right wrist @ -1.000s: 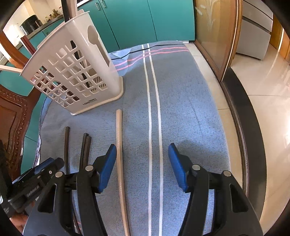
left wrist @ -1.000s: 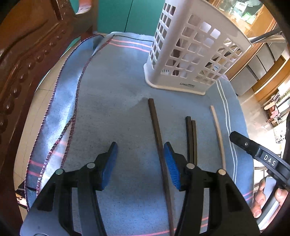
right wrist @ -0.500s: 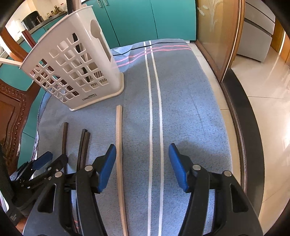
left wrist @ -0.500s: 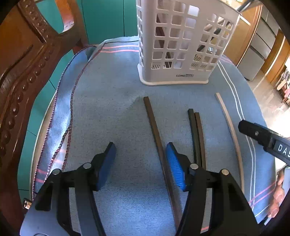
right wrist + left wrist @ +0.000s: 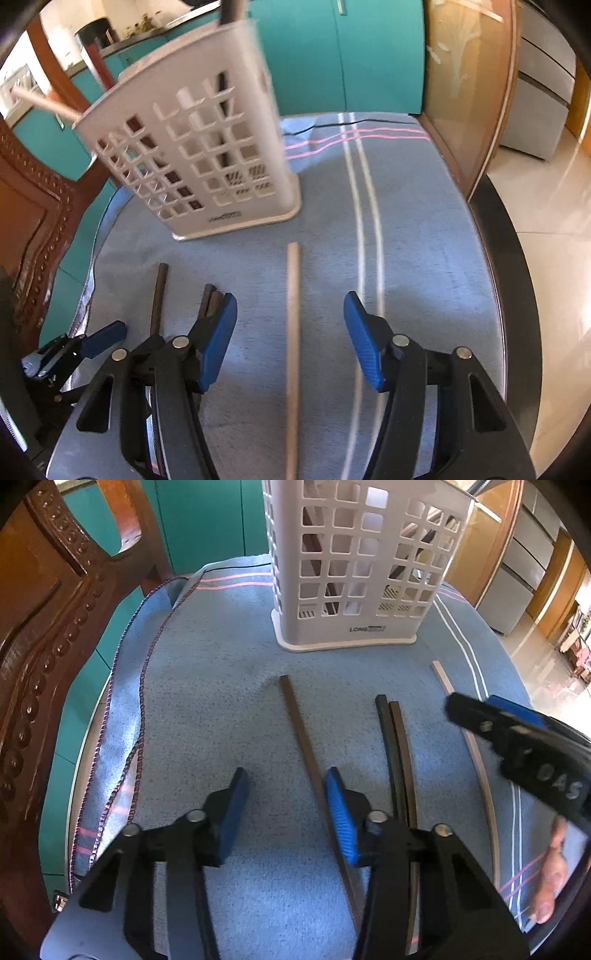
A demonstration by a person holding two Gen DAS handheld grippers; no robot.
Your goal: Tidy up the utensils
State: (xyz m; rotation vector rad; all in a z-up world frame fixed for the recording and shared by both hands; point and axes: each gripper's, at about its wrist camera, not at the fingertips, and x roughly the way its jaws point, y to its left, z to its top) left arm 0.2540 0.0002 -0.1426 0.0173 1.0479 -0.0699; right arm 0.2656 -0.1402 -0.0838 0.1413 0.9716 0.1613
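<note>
Both tongs poised over loose chopsticks, none picked up yet.

The left tongs (image 5: 282, 805) gape wide and empty, a dark chopstick (image 5: 301, 731) passing just inside the right pad; a dark pair (image 5: 395, 746) lies to their right. The right tongs (image 5: 290, 339) are equally wide and empty, straddling the pale chopstick (image 5: 293, 332). Next likely calls for lowering, closing on one stick, then lifting it to the white basket (image 5: 207, 155) ahead on the bench.
</note>
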